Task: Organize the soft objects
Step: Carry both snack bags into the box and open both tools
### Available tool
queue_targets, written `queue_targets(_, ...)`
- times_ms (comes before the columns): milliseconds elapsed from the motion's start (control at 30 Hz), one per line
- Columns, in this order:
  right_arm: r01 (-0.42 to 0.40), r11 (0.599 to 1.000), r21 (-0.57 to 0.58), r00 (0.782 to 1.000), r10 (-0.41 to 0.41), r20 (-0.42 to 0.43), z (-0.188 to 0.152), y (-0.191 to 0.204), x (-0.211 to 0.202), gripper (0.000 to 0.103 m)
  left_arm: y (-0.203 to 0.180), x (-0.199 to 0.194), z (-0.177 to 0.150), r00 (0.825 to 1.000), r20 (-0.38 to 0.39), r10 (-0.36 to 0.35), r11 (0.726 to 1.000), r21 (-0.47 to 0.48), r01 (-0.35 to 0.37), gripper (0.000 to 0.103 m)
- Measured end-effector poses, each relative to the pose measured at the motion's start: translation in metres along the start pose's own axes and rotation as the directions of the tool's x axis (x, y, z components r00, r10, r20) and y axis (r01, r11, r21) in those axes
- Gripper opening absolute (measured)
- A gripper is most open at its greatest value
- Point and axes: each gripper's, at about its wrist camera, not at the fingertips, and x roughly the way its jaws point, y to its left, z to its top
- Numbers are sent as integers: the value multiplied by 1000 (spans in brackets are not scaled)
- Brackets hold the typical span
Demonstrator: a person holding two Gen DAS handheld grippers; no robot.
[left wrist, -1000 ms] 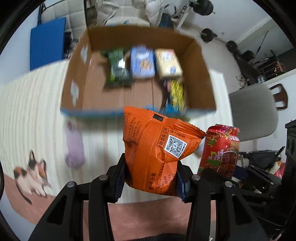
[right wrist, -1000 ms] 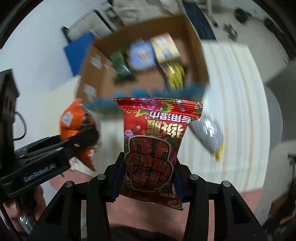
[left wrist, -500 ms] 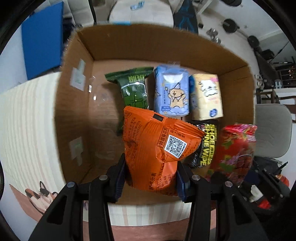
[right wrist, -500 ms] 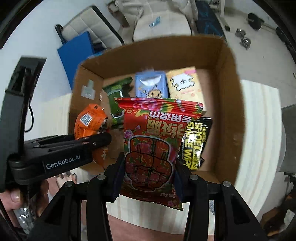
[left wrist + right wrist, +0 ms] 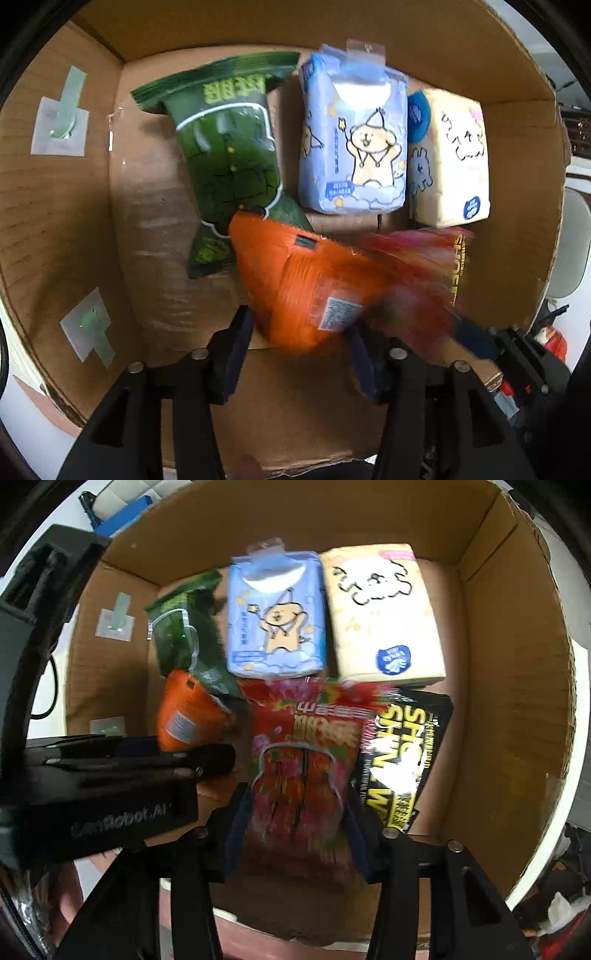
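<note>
My left gripper (image 5: 301, 343) is inside the cardboard box (image 5: 55, 221) with its jaws spread, and the blurred orange snack bag (image 5: 303, 284) sits loose between them, tilted right. My right gripper (image 5: 295, 830) is also in the box (image 5: 517, 701), jaws wider than the blurred red snack bag (image 5: 303, 768) between them. The left gripper body (image 5: 110, 775) shows at left in the right wrist view, with the orange bag (image 5: 184, 712) beyond it. The red bag (image 5: 413, 273) blurs at right in the left wrist view.
In the box lie a green snack bag (image 5: 229, 158), a blue tissue pack (image 5: 351, 140), a cream tissue pack (image 5: 450, 158) and a black-and-yellow wipes pack (image 5: 402, 753). Box walls surround both grippers closely. A blue panel (image 5: 122, 509) stands beyond the box.
Both grippers moved down into the box. Both sets of jaws have opened, and the orange and red bags are slipping out, blurred and tilting.
</note>
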Motion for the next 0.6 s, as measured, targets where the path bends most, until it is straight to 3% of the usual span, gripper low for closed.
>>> queue_targets(33, 2, 1000, 5, 1000, -2, 2, 1, -1, 0, 74, -2, 0, -1, 1000, 4, 15, 1000, 10, -15, 61)
queue_targets(167, 43, 999, 5, 999, -43, 17, 0, 0, -4, 76, -10, -5, -12, 998, 38, 46, 999, 24, -47, 65)
queue_targets(233, 57, 998, 4, 998, -57, 16, 0, 0, -7, 80, -14, -11, -15, 997, 56, 53, 998, 31, -55, 87)
queue_targets(267, 76, 997, 2, 997, -76, 25, 0, 1, -11, 84, -17, -15, -19, 996, 67, 58, 998, 34, -60, 90)
queue_targets(333, 99, 995, -5, 994, -99, 40, -3, -1, -16, 98, -19, -23, -25, 993, 94, 74, 996, 37, -78, 92)
queue_targets(600, 176, 984, 7, 979, -175, 101, -23, -2, -41, 103, -20, -65, -66, 959, 256, 118, 992, 13, -125, 93)
